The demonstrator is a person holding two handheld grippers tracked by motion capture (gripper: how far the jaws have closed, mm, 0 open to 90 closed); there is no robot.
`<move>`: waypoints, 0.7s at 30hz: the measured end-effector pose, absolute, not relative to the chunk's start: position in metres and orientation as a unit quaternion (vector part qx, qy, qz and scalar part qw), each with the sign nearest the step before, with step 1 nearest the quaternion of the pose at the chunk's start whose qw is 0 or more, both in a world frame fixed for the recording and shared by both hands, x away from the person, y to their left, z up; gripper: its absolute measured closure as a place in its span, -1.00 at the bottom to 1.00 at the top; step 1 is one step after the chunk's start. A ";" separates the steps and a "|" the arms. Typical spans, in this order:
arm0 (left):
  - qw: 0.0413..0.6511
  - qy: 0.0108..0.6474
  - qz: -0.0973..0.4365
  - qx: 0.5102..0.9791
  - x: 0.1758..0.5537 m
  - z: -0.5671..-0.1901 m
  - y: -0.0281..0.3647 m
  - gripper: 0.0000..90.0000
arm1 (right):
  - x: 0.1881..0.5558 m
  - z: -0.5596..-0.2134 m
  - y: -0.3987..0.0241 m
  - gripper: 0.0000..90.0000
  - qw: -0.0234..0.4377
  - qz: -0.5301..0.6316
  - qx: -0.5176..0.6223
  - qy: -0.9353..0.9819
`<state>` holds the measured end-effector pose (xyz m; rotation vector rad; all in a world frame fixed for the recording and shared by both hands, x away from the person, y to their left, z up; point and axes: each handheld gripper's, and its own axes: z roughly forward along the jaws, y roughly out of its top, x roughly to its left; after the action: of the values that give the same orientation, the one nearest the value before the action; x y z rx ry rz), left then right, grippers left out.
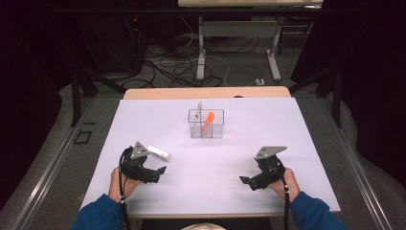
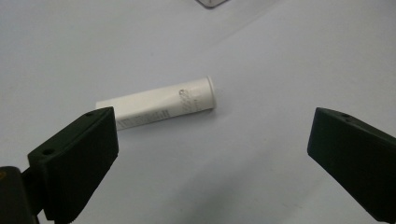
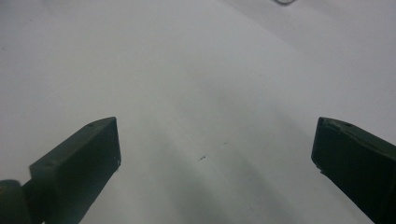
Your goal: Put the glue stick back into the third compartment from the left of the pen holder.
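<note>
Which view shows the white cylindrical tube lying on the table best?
The left gripper view: the white cylindrical tube lies close, just ahead of the open jaws, grey print legible. The high view shows it small beside the left gripper.

Lab: dark curtains, floor cables [image 1: 177, 67], white-topped table [image 1: 143, 120], metal frame legs [image 1: 201, 52].

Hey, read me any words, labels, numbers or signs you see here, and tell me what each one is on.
White tube lying on the table, ahead of the open left gripper: grey print near its cap and a barcode-like block near the other end, both too blurred to read.
Clear bin with the orange marker: no text readable.
</note>
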<state>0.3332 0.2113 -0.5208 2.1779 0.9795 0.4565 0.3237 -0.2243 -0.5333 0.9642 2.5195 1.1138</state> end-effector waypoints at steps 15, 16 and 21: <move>0.357 0.409 0.217 0.811 0.348 -0.516 0.236 -0.24 | 0.325 -0.534 -0.227 -0.98 0.107 0.370 0.327 0.863; 0.351 0.411 0.218 0.812 0.349 -0.516 0.237 -0.16 | 0.325 -0.534 -0.226 -0.98 0.106 0.369 0.327 0.863; 0.352 0.422 0.229 0.804 0.360 -0.517 0.241 0.31 | 0.326 -0.534 -0.227 -0.98 0.108 0.368 0.327 0.864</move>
<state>0.3600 0.2409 -0.5169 2.0794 1.0909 0.5915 0.3258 -0.2266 -0.5339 0.9618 2.5419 1.0846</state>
